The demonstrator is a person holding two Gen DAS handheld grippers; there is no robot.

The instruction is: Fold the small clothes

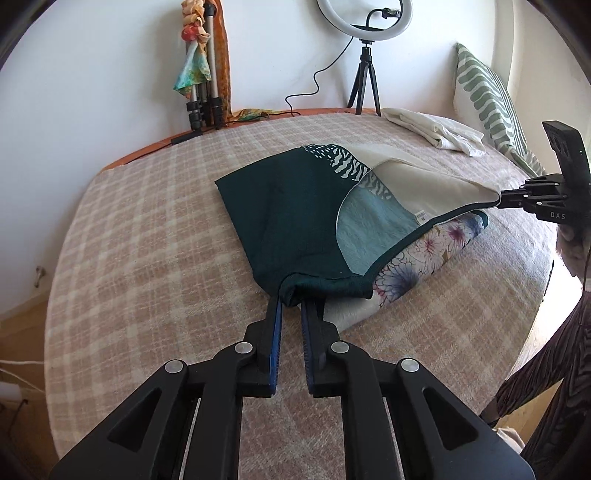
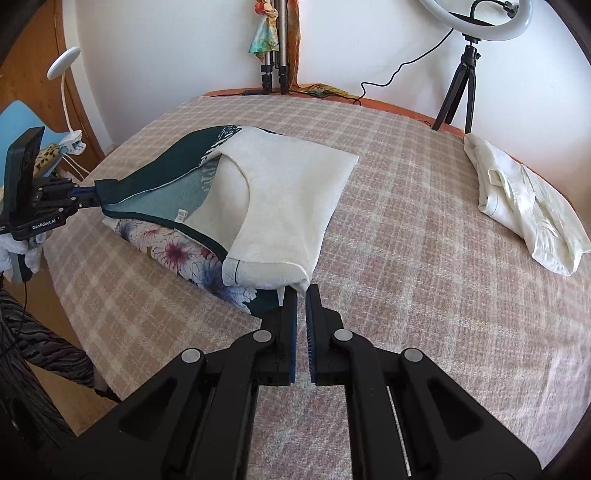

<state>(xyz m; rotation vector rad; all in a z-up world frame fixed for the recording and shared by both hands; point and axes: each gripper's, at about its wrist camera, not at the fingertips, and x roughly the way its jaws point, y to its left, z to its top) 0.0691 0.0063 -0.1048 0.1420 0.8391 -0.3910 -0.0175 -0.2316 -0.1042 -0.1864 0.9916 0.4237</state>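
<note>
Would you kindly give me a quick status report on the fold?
Left gripper shut on green corner, right gripper shut on cream corner. Colour-block garment stretched above floral garment. White shirt lies apart, nothing blocking.

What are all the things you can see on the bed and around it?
Garment: one, dark green, cream and pale blue, held by both ends over the floral piece.
Floral cloth: one, white with purple and blue flowers, on the blanket under the garment.
White clothes: one crumpled heap, cream, far side of the bed.
Blanket: one, pink and cream check, covers the bed.
Pillow: one, green and white, at the bed's edge by the wall.
Ring light: one, white on a black tripod, by the wall.
Silver tripod: one, with colourful scarves, in the corner.
Desk lamp: one, white, clipped on beside the bed.
Left claw: black and blue, shut on the green end.
Right claw: black and blue, shut on the cream end.
</note>
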